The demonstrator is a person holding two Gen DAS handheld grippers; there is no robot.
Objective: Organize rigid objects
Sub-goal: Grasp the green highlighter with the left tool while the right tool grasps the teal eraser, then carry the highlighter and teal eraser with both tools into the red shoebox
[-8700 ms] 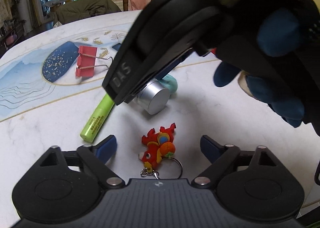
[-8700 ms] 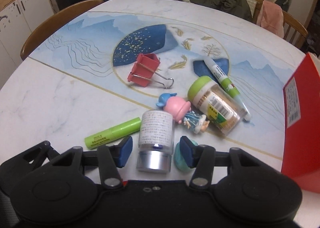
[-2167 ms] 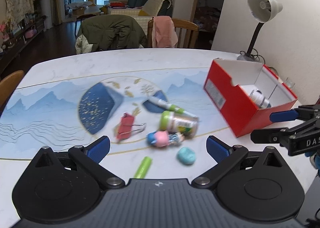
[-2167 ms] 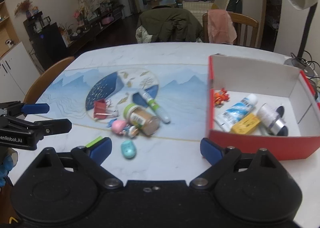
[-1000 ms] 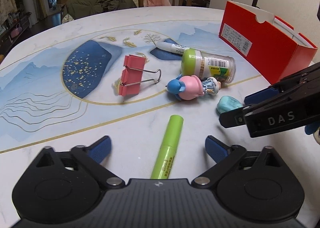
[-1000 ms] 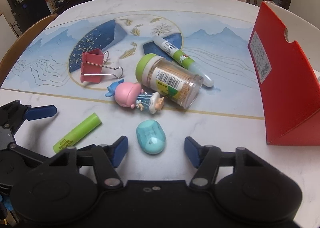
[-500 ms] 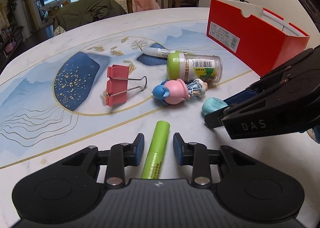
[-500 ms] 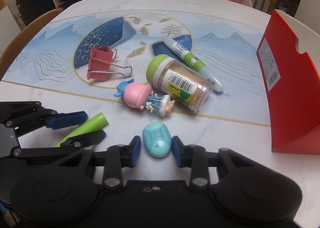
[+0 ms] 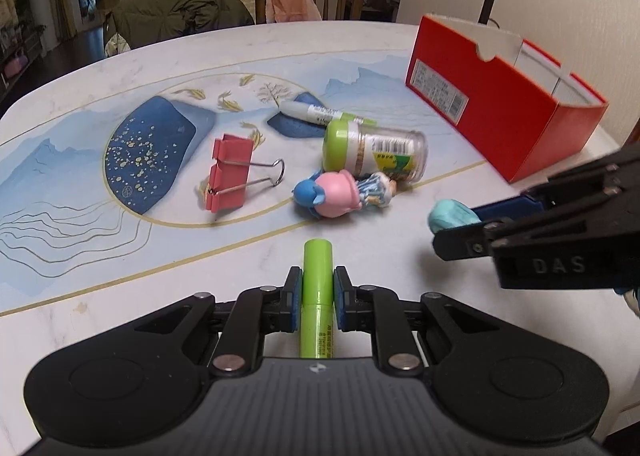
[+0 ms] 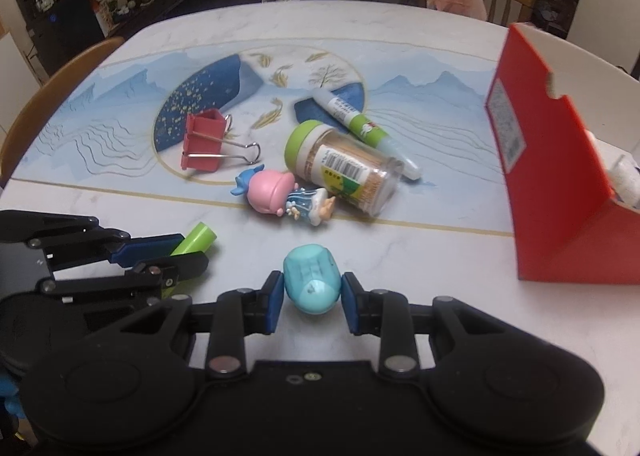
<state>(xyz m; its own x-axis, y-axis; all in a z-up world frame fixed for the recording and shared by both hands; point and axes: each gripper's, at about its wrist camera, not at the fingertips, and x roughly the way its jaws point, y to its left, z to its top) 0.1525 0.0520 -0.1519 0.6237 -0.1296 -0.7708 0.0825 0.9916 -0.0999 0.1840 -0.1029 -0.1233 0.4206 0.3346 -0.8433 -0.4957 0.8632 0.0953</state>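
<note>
Left claw is clamped on the marker; right claw pinches the teal case, apparently lifted off the table.

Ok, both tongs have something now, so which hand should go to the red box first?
Right, probably. The right tongs are clamped on the teal case, and the red box stands on that side with bare table between. The left tongs, just closed on the green marker, would have to cross over.

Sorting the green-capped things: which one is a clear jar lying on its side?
The toothpick jar, lying beside the pink-hatted figurine. Its clear body shows toothpicks and a barcode label; the glue pen behind it is slim and opaque white.
</note>
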